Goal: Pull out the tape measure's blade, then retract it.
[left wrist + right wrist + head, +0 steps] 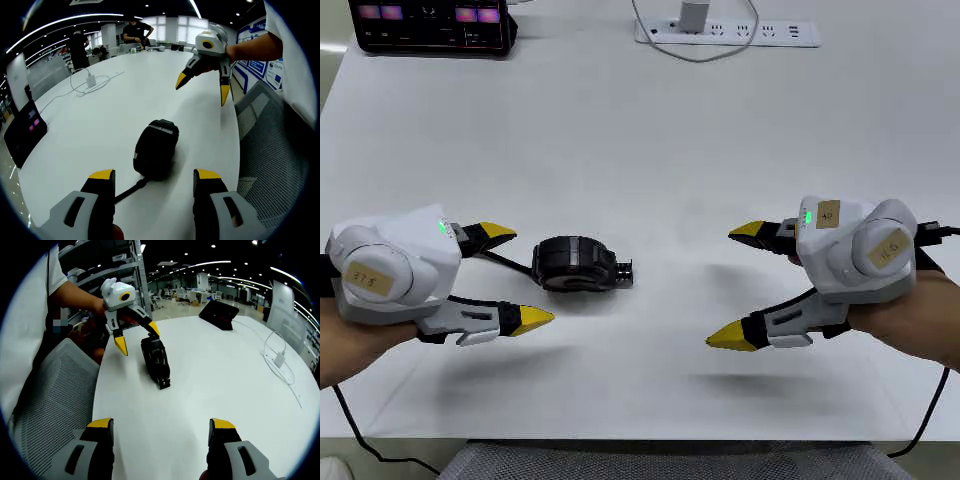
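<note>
Right gripper view shows the blade tip (pixel 164 385) of the tape measure (pixel 154 356).

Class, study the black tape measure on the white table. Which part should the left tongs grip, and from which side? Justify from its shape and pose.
Probably the case, approached from the strap end, which faces the open left tongs. The case looks narrow enough to fit between the jaws, and its blade tab points away, toward the right tongs, so it stays free.
</note>
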Tool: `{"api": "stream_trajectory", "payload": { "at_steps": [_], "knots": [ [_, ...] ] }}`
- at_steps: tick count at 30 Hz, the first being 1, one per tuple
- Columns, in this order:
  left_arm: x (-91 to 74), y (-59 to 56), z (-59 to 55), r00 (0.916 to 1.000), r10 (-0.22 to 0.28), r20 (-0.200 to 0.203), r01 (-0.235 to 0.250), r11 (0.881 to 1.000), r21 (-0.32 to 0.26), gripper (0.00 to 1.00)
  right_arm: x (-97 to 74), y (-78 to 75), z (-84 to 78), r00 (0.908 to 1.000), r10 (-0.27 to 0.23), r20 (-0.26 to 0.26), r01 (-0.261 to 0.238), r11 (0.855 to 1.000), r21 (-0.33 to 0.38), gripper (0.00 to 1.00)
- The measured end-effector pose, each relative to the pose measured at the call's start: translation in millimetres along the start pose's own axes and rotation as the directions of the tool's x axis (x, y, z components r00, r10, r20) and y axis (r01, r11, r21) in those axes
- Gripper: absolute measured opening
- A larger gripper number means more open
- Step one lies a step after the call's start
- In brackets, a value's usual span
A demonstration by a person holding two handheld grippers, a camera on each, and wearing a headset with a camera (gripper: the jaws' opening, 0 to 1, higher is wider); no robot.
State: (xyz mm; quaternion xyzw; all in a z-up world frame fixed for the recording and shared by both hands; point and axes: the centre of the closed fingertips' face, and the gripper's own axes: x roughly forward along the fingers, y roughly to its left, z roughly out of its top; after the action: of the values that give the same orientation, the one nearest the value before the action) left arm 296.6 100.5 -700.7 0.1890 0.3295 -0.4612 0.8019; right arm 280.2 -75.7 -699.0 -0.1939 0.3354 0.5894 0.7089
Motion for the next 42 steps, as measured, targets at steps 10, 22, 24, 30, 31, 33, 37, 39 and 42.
{"api": "stream_trajectory", "payload": {
  "at_steps": [10,22,24,30,31,33,37,39,42],
  "knots": [
    [13.7,2.2,0.0,0.9992,-0.034,-0.021,0.035,0.999,0.035,0.51,4.3,-0.4,1.6,0.9999,0.009,0.004,-0.009,1.000,0.001,0.76],
    [26.8,2.8,0.5,0.9978,-0.060,-0.028,0.062,0.996,0.068,0.44,7.6,-2.6,0.4,0.9998,0.018,0.003,-0.018,1.000,0.001,0.76],
    [27.3,1.7,0.7,0.9974,-0.066,-0.027,0.068,0.995,0.069,0.42,7.8,-3.0,-0.3,0.9998,0.018,0.001,-0.018,1.000,0.001,0.76],
    [28.6,2.6,-1.3,0.9970,-0.071,-0.031,0.073,0.995,0.066,0.37,9.2,-3.1,-1.9,0.9998,0.019,0.002,-0.019,1.000,0.008,0.75],
    [28.9,2.6,-1.7,0.9967,-0.074,-0.032,0.076,0.995,0.062,0.36,9.7,-3.0,-2.3,0.9998,0.020,0.002,-0.020,1.000,0.009,0.75],
    [29.2,2.0,-1.6,0.9963,-0.080,-0.031,0.082,0.994,0.065,0.33,10.8,-2.8,-2.8,0.9997,0.022,0.002,-0.022,1.000,0.010,0.75],
    [30.7,2.5,-2.3,0.9960,-0.083,-0.034,0.085,0.994,0.064,0.29,12.2,-2.4,-1.6,0.9997,0.024,0.010,-0.024,1.000,0.013,0.76],
    [30.7,3.2,-2.5,0.9962,-0.079,-0.035,0.082,0.994,0.073,0.27,12.8,-2.1,-1.1,0.9996,0.025,0.010,-0.025,1.000,0.010,0.75],
    [31.0,3.0,-2.7,0.9958,-0.084,-0.036,0.087,0.994,0.073,0.27,13.5,-1.2,-0.3,0.9995,0.029,0.012,-0.029,1.000,0.011,0.75]
  ]
}}
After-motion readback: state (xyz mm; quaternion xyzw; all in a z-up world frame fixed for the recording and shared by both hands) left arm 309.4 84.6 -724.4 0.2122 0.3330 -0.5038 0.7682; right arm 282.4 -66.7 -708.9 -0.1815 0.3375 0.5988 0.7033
